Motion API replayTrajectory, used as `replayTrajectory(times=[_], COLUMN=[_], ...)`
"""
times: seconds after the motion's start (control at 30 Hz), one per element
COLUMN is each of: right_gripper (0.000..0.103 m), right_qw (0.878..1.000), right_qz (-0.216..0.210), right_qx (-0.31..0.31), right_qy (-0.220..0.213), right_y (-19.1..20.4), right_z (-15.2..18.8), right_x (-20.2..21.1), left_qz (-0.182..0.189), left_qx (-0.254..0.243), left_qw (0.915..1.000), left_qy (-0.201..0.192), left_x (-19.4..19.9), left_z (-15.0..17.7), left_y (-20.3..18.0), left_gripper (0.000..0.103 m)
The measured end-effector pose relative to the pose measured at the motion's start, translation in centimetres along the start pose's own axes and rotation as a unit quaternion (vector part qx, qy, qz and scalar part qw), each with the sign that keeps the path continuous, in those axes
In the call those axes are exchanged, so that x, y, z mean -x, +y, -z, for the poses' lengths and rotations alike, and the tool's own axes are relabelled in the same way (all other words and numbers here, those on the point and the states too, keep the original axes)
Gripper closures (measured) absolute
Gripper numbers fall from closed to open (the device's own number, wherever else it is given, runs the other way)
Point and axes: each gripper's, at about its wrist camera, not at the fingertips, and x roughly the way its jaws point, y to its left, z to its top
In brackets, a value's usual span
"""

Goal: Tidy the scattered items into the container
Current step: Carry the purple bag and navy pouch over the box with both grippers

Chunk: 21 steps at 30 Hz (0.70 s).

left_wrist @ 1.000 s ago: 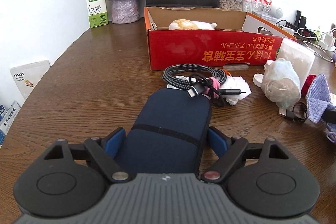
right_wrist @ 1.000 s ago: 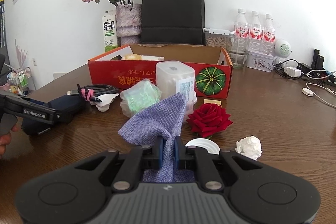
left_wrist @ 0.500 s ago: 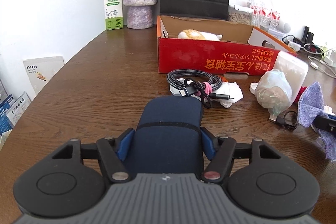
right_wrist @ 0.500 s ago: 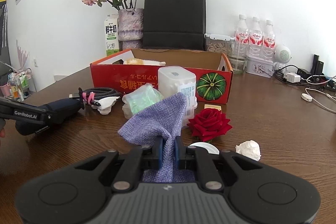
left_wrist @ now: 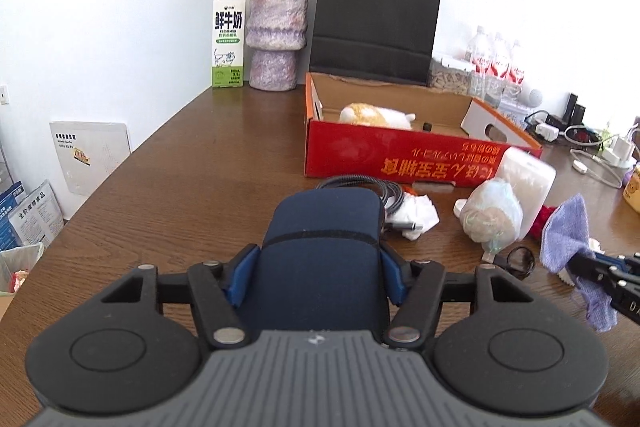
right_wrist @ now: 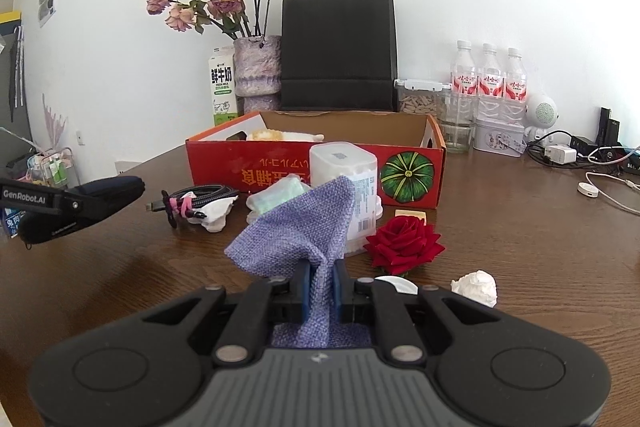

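Both grippers have risen off the bench. Left gripper [left_wrist: 318, 273] fingers clamp a navy pouch [left_wrist: 324, 247]; right gripper [right_wrist: 320, 285] fingers pinch a purple cloth [right_wrist: 298, 227]. Red cardboard box [left_wrist: 400, 157] waits at twelve o'clock; each load should clear its near wall before release.

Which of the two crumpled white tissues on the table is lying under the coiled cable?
The crumpled tissue left of the wipes, beneath the black braided cable. The other tissue sits alone, right of the red rose.
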Motion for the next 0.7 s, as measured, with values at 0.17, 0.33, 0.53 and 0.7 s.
replayTrajectory(times=[0.17,0.33,0.53,0.7], right_gripper=[0.093,0.093,0.093,0.093], right_qw=[1.000,0.999,0.997,0.995], right_qz=[-0.004,-0.018,-0.017,-0.013], right_qx=[0.002,-0.002,0.016,0.017], right_qy=[-0.018,-0.043,-0.074,-0.101], right_y=[0.0,-0.3,-0.6,-1.4], right_z=[-1.1,-3.2,-6.6,-9.6], right_x=[0.7,1.0,0.2,-1.3], left_qz=[0.013,0.031,0.043,0.060], left_qx=[0.003,0.010,0.007,0.020], left_qw=[0.9997,0.9990,0.9978,0.9967], left_qy=[-0.018,-0.031,-0.050,-0.051], left_x=[0.6,0.0,-1.4,-3.6], left_z=[-1.1,-2.9,-5.5,-7.7], left_y=[-0.4,-1.2,-2.5,-3.3], left_gripper=[0.040,0.040,0.040,0.040])
